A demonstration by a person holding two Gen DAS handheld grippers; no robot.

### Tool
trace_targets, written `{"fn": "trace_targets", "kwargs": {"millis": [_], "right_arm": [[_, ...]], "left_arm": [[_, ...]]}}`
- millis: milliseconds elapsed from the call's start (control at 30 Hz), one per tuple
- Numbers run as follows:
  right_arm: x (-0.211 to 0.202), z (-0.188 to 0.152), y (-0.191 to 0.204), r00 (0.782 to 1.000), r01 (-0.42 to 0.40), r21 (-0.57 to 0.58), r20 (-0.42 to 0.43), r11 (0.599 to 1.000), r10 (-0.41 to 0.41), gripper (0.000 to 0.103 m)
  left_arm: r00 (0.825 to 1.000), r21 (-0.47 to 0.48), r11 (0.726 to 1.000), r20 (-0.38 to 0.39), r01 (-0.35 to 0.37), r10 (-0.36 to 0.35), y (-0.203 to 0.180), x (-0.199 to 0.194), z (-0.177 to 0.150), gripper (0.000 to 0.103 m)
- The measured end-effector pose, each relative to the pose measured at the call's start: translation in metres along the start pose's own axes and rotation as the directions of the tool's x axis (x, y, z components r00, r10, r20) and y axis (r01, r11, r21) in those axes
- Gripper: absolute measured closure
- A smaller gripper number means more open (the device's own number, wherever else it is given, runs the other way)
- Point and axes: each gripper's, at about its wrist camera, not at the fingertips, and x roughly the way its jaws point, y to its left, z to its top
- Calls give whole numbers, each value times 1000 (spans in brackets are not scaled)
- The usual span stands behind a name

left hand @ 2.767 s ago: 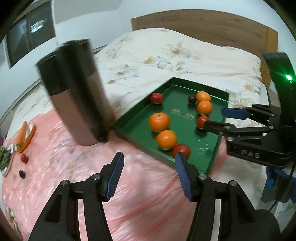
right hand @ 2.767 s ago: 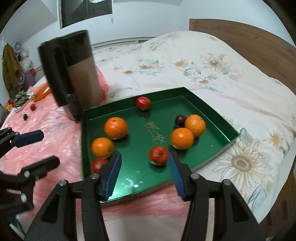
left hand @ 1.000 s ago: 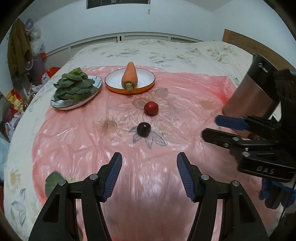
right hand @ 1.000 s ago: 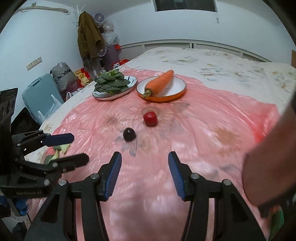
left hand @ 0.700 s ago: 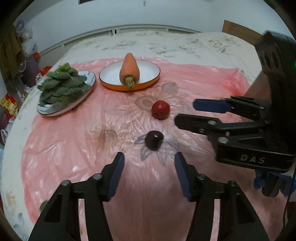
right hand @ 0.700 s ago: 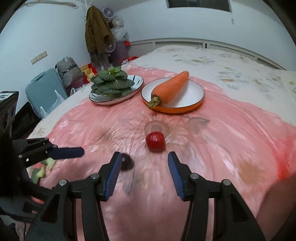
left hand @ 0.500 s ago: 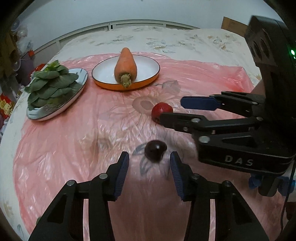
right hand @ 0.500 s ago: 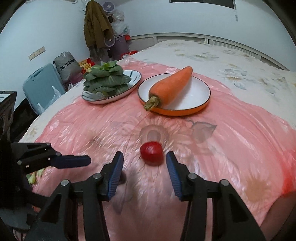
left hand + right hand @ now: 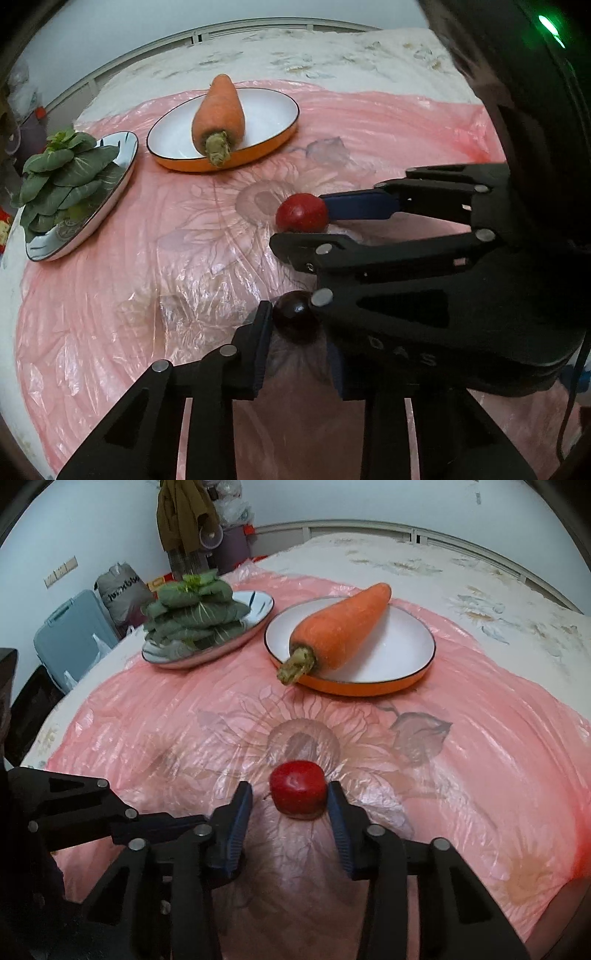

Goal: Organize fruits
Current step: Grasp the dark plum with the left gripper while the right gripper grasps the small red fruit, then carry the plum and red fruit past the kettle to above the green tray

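"DAS" reads on right tongs [image 9: 301, 236] housing

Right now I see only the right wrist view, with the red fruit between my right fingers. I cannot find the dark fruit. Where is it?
Observer: The dark fruit sits between the fingers of the left gripper, which have just closed on it.
Operator: Is that grip fully visible to you?
Observer: No. The right gripper, its fingers just closing around the red fruit, crosses in front and hides the tip of the left gripper's far finger.
Operator: Anything else that I miss?
Observer: A green light glows on the right gripper's housing.
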Motion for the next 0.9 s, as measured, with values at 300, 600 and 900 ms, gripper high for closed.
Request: {"fn": "trace_targets", "kwargs": {"millis": [300, 600, 900], "right_arm": [[1, -3, -13, 999, -39, 74, 1, 996, 40, 71], [-32, -1, -21, 999, -23, 124, 32, 992, 19, 71], [-90, -31, -8, 997, -12, 154, 77, 988, 0, 70]], "left_arm": [[999, -38, 999, 15, 39, -38, 11, -3, -4, 80], [997, -100, 994, 55, 54, -48, 19, -28, -5, 80], [999, -118, 993, 47, 30, -24, 14, -55, -16, 80]]}}
